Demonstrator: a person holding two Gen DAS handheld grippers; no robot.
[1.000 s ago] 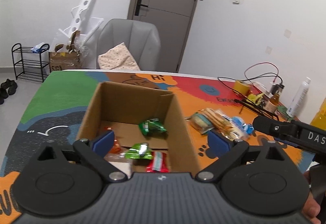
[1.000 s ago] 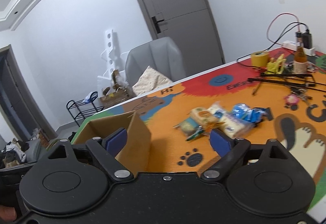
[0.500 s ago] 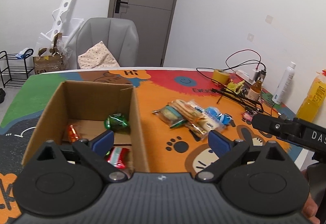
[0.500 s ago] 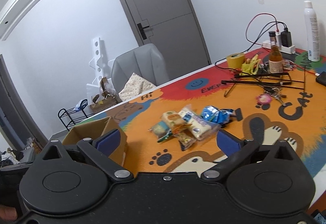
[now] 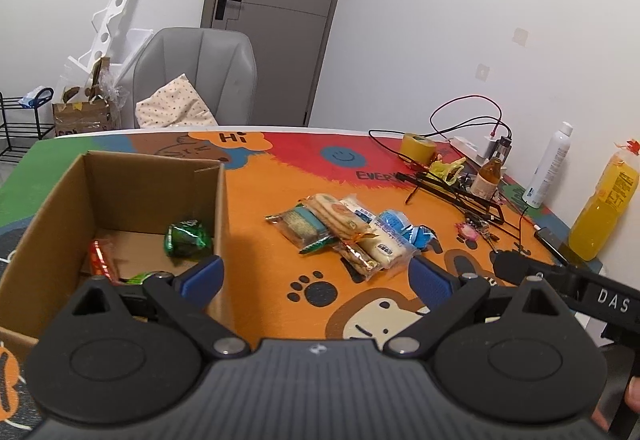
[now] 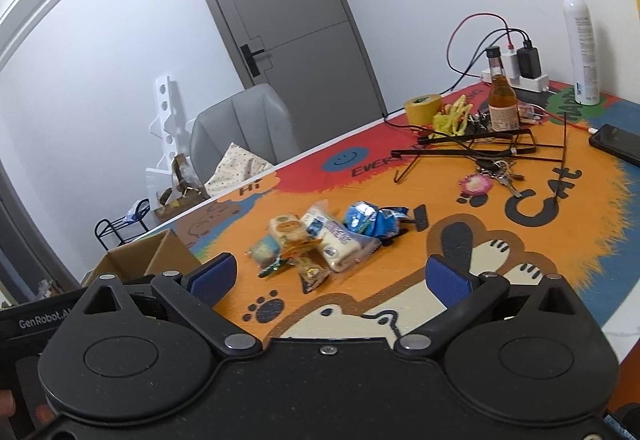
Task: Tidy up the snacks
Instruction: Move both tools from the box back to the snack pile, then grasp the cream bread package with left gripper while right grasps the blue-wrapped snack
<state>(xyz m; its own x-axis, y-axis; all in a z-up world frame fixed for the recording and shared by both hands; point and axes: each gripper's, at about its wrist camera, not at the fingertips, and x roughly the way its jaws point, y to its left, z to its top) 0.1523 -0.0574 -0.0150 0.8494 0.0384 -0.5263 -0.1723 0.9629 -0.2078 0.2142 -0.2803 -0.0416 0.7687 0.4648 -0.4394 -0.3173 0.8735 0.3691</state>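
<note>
Snacks in crinkly wrappers lie in two places on the colourful cartoon-printed counter (image 5: 280, 304). At the left, an open brown cardboard box (image 5: 60, 207) holds a green foil packet (image 5: 186, 240) near its right wall and a red-orange wrapped bar (image 5: 100, 260) to the left of that. To the right of the box, well apart from it, a loose pile of snack packets (image 5: 348, 232) rests on the orange part of the counter: pale biscuit packs touching one another, with a blue-and-white foil wrapper (image 6: 370, 220) at the pile's right end. The left gripper (image 5: 316, 276) hovers near the box's right wall, blue pads spread wide with nothing between them. The right gripper (image 6: 328, 276) points at the pile from the near side; its jaws have just been opening and stand wide, empty. Farther right sit a yellow tape roll (image 6: 422, 107), a small brown glass bottle (image 6: 502, 99) and a tall white spray can (image 6: 580, 47).
</note>
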